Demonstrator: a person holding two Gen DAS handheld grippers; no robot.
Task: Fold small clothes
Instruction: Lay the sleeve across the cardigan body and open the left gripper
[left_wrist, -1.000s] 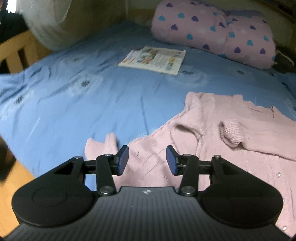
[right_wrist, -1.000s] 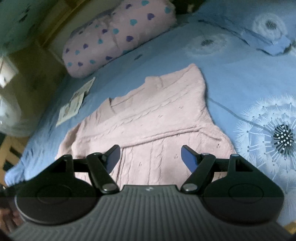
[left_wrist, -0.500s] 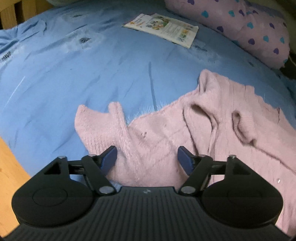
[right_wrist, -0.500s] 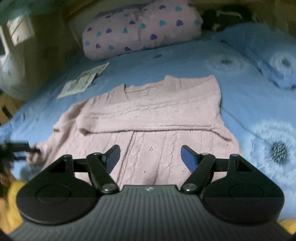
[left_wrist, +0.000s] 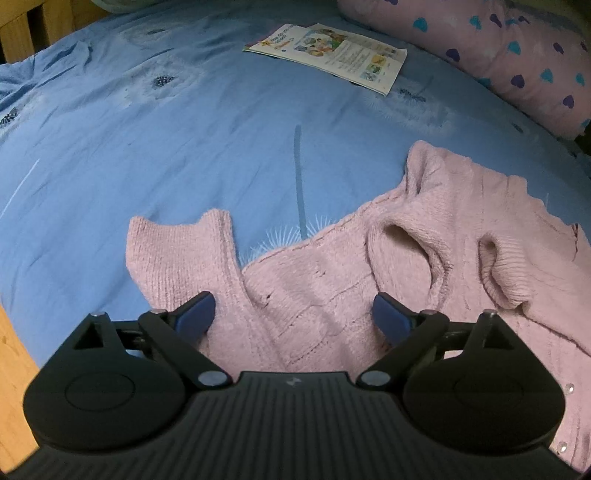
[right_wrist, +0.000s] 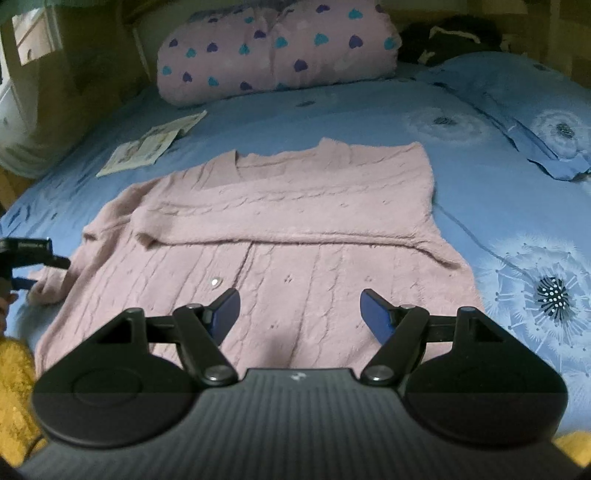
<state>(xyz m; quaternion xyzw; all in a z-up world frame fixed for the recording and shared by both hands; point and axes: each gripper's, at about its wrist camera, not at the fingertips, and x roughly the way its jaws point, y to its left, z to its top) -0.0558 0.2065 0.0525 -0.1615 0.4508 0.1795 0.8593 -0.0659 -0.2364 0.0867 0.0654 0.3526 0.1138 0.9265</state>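
Hovering my left hand-held gripper (left_wrist: 293, 314), jaws apart | loose sleeve (left_wrist: 177, 258) of pink cardigan (right_wrist: 295, 229) just ahead-left, nearer than right hand-held gripper (right_wrist: 299, 308), also apart

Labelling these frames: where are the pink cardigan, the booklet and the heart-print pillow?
pink cardigan (right_wrist: 295, 236), right wrist view, sleeve folded across chest.
booklet (left_wrist: 332, 51), left wrist view, open page.
heart-print pillow (right_wrist: 277, 51), right wrist view, middle.

Bed with blue dandelion-print sheet (right_wrist: 480, 155) fills both views. Pink heart-print bolster (right_wrist: 277, 48) at far edge, blue pillow (right_wrist: 535, 110) right of it. Open leaflet (left_wrist: 328, 51) lies on sheet. Wooden bed frame (left_wrist: 14, 332) at left. Dim light; beige wall (right_wrist: 74, 62) behind.
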